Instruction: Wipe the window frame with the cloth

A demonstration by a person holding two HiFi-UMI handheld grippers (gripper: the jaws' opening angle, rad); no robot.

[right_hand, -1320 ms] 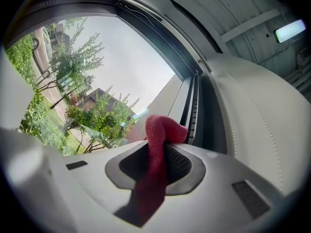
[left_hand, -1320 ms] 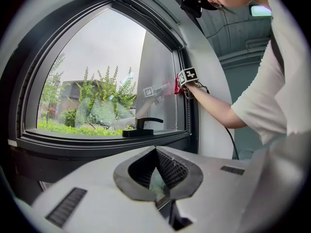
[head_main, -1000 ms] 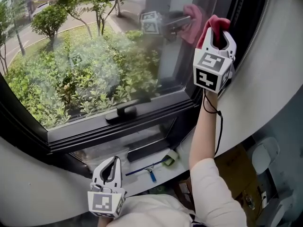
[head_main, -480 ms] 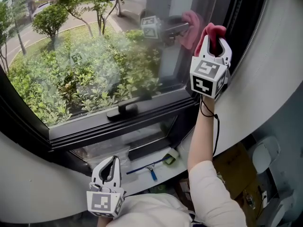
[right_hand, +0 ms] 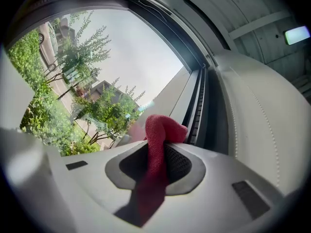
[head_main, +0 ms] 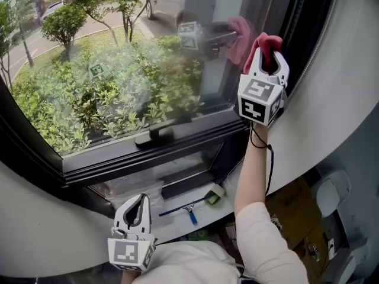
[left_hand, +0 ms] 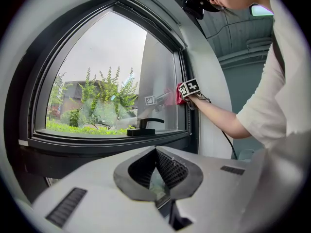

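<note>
Your right gripper (head_main: 269, 57) pinches the red cloth (head_main: 267, 39) between its jaws — the cloth's bunched top sits up against the dark window frame (head_main: 294, 22) at the window's right edge, just beside the glass. Your left gripper (head_main: 138, 210) hangs low near your body, jaws pressed together on nothing, well apart from the frame. Black handle (head_main: 155, 136) sits on the frame's bottom edge — blue squeegee (head_main: 188, 209) lies on the ledge below.

Dark-framed window (head_main: 118, 81), white wall (head_main: 337, 93) (daylit).
</note>
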